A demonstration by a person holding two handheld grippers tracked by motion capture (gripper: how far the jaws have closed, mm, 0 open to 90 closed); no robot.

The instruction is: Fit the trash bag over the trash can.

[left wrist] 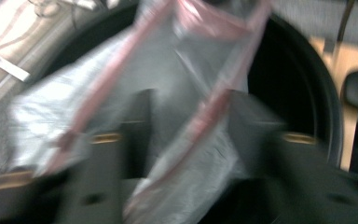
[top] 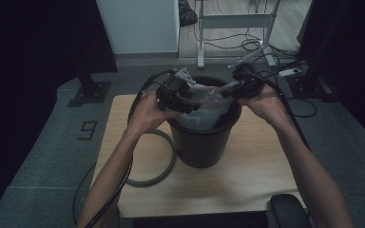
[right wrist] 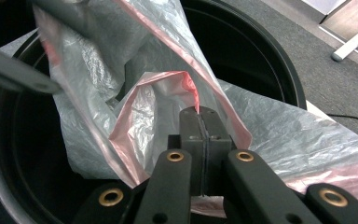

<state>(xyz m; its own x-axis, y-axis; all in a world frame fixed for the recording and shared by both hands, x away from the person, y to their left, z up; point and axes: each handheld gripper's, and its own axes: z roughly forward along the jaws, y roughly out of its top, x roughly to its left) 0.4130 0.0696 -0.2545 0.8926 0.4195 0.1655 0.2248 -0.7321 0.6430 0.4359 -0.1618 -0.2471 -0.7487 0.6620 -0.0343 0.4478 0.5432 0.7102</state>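
Two grippers work over one black bucket (top: pixel 203 142) at the tabletop's (top: pixel 247 180) centre. The right gripper (right wrist: pixel 199 116), at the bucket's two o'clock rim, has its jaws pressed together on the pink-edged hem of one grey plastic bag (right wrist: pixel 121 70). The left gripper (left wrist: pixel 186 140), at ten o'clock, has its jaws apart with bag film between them, unpinched. One grey ring (top: pixel 164 171) lies at the bucket's eight o'clock.
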